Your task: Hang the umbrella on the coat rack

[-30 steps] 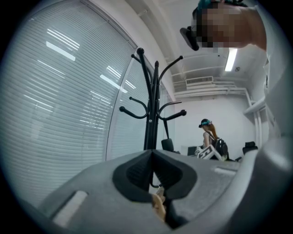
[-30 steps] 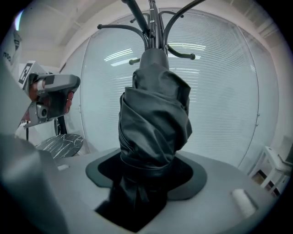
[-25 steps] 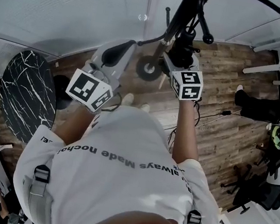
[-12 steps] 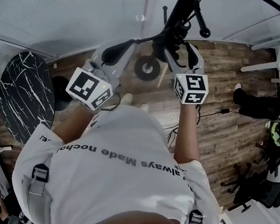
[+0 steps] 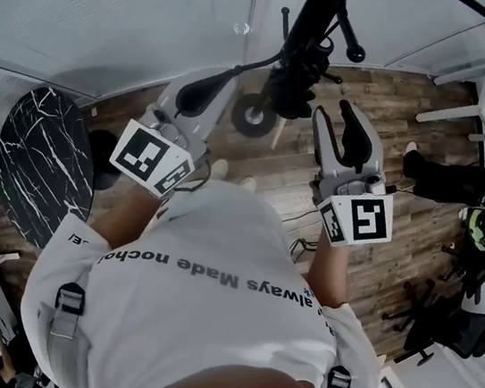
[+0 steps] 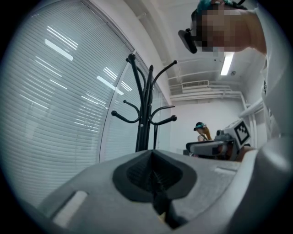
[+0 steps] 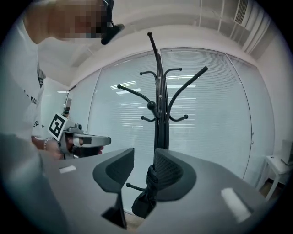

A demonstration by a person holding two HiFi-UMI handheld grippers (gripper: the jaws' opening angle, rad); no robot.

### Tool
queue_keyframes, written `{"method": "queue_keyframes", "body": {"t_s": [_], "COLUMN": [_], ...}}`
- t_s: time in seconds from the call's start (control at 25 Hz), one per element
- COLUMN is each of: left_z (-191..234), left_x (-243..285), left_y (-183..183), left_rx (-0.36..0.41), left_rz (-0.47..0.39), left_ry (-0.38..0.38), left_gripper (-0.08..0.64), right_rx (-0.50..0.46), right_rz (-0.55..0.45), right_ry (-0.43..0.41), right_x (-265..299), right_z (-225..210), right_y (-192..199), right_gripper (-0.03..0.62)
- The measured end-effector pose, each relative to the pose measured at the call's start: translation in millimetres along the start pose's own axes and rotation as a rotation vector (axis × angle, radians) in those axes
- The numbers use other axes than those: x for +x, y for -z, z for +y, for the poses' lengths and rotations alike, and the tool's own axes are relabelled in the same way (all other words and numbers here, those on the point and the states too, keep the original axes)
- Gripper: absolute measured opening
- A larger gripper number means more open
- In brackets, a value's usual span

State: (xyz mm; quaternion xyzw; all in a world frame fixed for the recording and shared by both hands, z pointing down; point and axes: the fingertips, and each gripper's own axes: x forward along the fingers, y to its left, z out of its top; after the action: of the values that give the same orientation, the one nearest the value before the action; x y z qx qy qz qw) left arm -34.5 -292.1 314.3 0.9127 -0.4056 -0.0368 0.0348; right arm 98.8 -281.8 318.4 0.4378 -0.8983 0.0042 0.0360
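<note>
Hanging looks done: the umbrella [image 7: 147, 194] sits against the coat rack [image 7: 159, 91] pole, free of both grippers.

It seems to hang from a low hook, though the catch itself is too dark to make out. The right gripper [image 7: 144, 156] faces the pole with its jaws apart and closing on nothing, the umbrella well beyond them. The left gripper [image 6: 151, 154] has its jaws pressed together, empty. Judging by this, only stepping away remains.
</note>
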Motion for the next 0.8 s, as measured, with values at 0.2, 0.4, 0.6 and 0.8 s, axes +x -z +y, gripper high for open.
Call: {"method": "queue_keyframes", "body": {"t_s": [0.2,0.4,0.6,0.8], "left_z": [-9.9,-20.9,-25.3,-28.7], "left_x": [-4.6,-4.3,0.5,1.7], "left_y": [2.5,-0.6,-3.7,-3.5], "left_rx": [-0.007,-0.008,-0.012,-0.015], "left_rz": [-0.003,-0.011,-0.016,-0.019], "left_ry": [0.011,0.034,0.052,0.06], "left_gripper": [0.003,0.003,0.003,0.003], "right_rx": [0.001,0.039,0.037,0.041], "right_rz": [-0.033,-0.04,-0.028,-0.034], "right_ry": [0.019,0.026,0.039,0.048], "right_x": [-30.9,-46.1,-45.6,-47.9], "right_z": [10.9,15.4,13.4,12.3], "right_y": [-14.0,-14.6,-11.3,-12.1], "right_gripper": [0.089,0.063,0.049,0.044]}}
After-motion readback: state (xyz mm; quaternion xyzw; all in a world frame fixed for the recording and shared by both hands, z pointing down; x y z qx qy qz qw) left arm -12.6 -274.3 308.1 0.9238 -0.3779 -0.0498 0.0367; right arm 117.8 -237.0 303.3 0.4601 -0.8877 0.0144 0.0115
